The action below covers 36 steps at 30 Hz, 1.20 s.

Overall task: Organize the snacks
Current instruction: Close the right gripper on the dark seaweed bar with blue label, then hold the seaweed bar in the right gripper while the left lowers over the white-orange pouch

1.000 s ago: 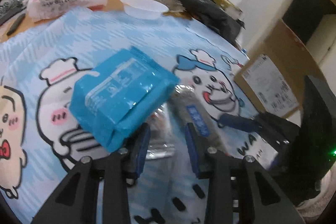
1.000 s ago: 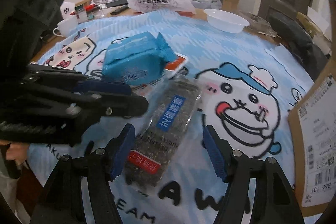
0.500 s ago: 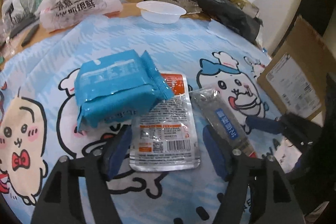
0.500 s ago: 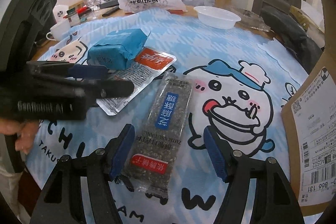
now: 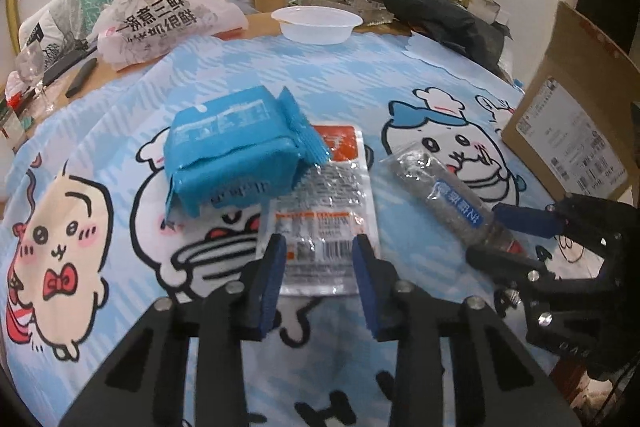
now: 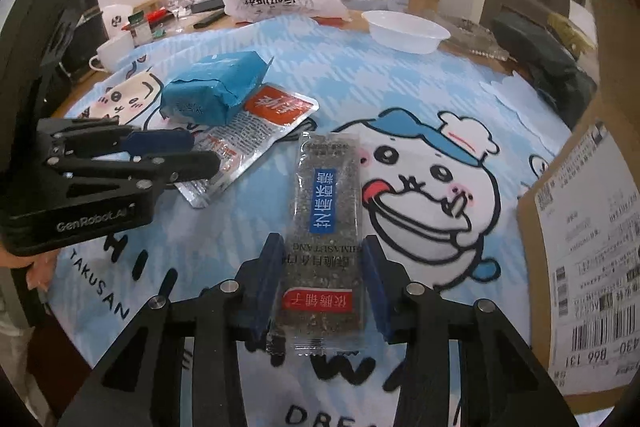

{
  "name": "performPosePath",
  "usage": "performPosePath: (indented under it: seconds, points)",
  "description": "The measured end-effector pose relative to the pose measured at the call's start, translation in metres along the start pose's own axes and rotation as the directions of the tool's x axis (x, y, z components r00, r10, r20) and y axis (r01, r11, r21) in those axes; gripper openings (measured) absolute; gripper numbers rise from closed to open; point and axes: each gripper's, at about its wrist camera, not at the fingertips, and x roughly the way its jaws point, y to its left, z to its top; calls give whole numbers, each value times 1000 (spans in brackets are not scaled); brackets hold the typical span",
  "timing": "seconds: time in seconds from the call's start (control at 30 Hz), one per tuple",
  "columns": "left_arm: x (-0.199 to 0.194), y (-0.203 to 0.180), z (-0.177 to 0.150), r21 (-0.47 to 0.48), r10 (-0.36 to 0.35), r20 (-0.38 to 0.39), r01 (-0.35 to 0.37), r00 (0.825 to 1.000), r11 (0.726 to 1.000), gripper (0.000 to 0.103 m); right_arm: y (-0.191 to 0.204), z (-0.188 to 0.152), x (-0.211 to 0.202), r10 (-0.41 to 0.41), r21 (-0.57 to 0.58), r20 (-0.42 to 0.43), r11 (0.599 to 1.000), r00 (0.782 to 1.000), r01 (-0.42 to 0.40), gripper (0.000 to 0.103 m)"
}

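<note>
On the blue cartoon tablecloth lies a blue packet overlapping a clear pouch, whose near end sits between the closing left gripper. Right gripper is closing on a sesame bar, long axis running near-to-far. Far back, a white bowl stands, apparently empty.

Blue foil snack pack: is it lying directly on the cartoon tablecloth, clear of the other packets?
No, the blue foil snack pack rests partly on top of the clear, orange-labelled pouch.
</note>
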Motion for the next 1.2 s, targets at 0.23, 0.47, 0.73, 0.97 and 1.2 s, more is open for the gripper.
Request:
performPosePath:
  seconds: [0.23, 0.47, 0.73, 0.97, 1.2]
  points:
    - [13, -14, 8, 24, 55, -21, -55, 998, 998, 69, -5, -12, -10, 8, 18, -3, 1000, 1000, -8, 35]
    - [20, -9, 16, -13, 104, -26, -104, 994, 994, 71, -11, -18, -15, 32, 29, 8, 999, 999, -32, 36]
    - [8, -10, 5, 30, 58, -16, -58, 998, 998, 48, -17, -23, -19, 55, 36, 23, 998, 998, -56, 36]
    - [-4, 4, -4, -1, 15, -7, -15, 1000, 1000, 53, -20, -24, -21, 70, 43, 31, 997, 997, -71, 36]
    - [4, 21, 9, -22, 5, -35, -5, 999, 1000, 71, -21, -26, -23, 84, 41, 31, 996, 996, -85, 36]
